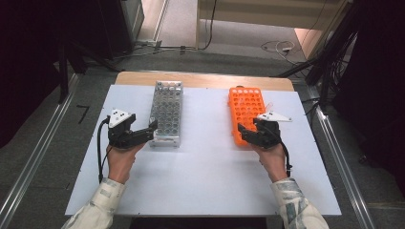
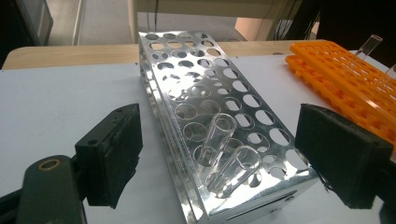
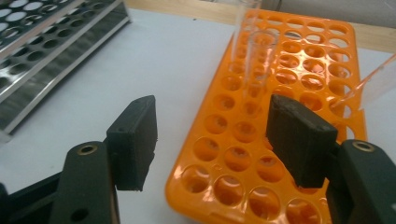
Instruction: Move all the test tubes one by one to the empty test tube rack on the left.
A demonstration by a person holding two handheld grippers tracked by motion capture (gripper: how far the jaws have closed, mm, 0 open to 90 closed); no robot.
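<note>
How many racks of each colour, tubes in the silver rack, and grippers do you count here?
Silver rack: 1
Orange rack: 1
Clear tubes in the silver rack: 2
Grippers, the left gripper and the right gripper: 2
Total: 6

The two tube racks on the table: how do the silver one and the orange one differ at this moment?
The silver rack is shiny metal with stacked perforated plates; the orange rack is matt plastic. The silver rack sits by the left gripper, the orange rack by the right gripper. Two clear tubes lean in the silver rack's nearest holes; the orange rack's tubes stand farther back. Both are long, many-holed and mostly empty.
</note>
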